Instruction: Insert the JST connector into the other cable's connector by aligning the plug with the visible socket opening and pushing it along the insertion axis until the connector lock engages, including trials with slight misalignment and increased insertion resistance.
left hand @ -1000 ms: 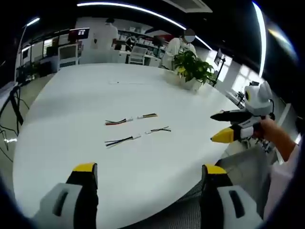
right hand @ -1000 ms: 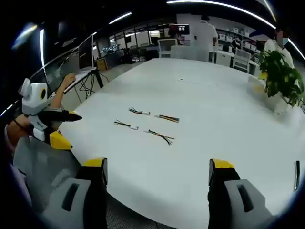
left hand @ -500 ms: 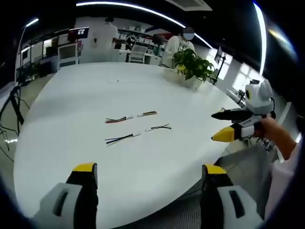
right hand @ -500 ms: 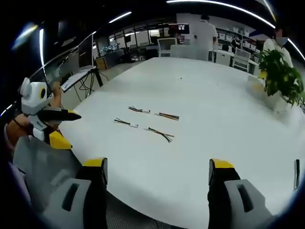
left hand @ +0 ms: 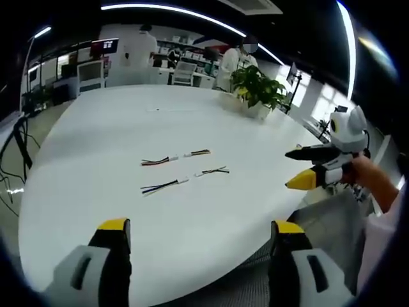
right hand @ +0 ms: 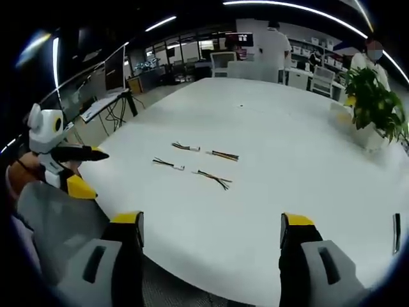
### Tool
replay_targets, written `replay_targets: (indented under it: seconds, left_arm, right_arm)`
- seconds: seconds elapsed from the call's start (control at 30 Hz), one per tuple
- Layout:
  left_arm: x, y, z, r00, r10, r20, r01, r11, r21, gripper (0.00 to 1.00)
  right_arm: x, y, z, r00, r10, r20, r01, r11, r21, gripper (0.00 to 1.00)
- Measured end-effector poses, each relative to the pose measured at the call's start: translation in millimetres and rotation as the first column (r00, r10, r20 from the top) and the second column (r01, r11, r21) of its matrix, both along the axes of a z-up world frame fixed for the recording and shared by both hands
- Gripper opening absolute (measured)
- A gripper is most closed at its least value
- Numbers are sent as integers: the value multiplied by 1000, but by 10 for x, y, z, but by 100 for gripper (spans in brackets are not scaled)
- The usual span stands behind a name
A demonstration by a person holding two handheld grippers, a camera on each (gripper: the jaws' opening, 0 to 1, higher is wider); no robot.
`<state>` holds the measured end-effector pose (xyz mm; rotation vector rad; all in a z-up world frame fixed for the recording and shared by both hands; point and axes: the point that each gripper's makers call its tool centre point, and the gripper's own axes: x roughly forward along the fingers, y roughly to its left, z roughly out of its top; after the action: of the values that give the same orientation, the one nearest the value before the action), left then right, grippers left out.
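Several short JST cables lie on the white table (left hand: 96, 134). In the left gripper view, a red-black cable (left hand: 160, 160) and a yellow-tipped cable (left hand: 198, 153) form the far pair; a dark cable (left hand: 163, 187) and another (left hand: 213, 171) form the near pair. The right gripper view has the same cables (right hand: 185, 147), (right hand: 223, 155), (right hand: 168, 165), (right hand: 214, 179). My left gripper (left hand: 201, 228) is open, short of the table's near edge, also visible as the left gripper (right hand: 94, 173). My right gripper (right hand: 212, 220) is open and empty, seen from the side as the right gripper (left hand: 295, 168).
A potted plant (left hand: 259, 89) stands at the table's far right edge, also the plant (right hand: 377, 102). A person's hand (left hand: 367, 176) holds the right gripper. People and office desks stand beyond the table. A thin cable (left hand: 169, 110) lies far back on the table.
Both views have drifted very slightly. The cables lie where they were and both grippers remain open.
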<state>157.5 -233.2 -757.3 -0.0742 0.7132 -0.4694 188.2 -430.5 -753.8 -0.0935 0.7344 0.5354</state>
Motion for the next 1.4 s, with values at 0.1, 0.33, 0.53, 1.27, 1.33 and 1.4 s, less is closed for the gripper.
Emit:
replay_targets:
  seconds: [0.1, 0.33, 0.53, 1.27, 1.33, 1.4]
  left_arm:
    - [-2, -3, -10, 1000, 3, 0, -3, 1000, -7, 87]
    - [-8, -37, -11, 1000, -5, 5, 5, 1000, -26, 84]
    - [5, -40, -10, 1000, -6, 1, 6, 1000, -28, 83]
    - [73, -86, 139, 998, -30, 60, 30, 999, -10, 72]
    - [87, -83, 152, 997, -30, 70, 30, 1000, -3, 72]
    - [96, -79, 159, 997, -27, 72, 27, 1000, 1, 72]
  right_arm:
    - [-2, -10, -3, 1000, -2, 0, 2, 1000, 0, 85]
    - [31, 6, 52, 1000, -17, 16, 16, 999, 42, 79]
    - [35, 10, 69, 999, -23, 24, 22, 998, 51, 73]
    - [70, 78, 207, 997, -16, 72, 6, 991, 134, 50]
    - [88, 53, 217, 997, -16, 75, 5, 991, 133, 50]
    - [99, 35, 216, 997, -14, 75, 5, 992, 129, 50]
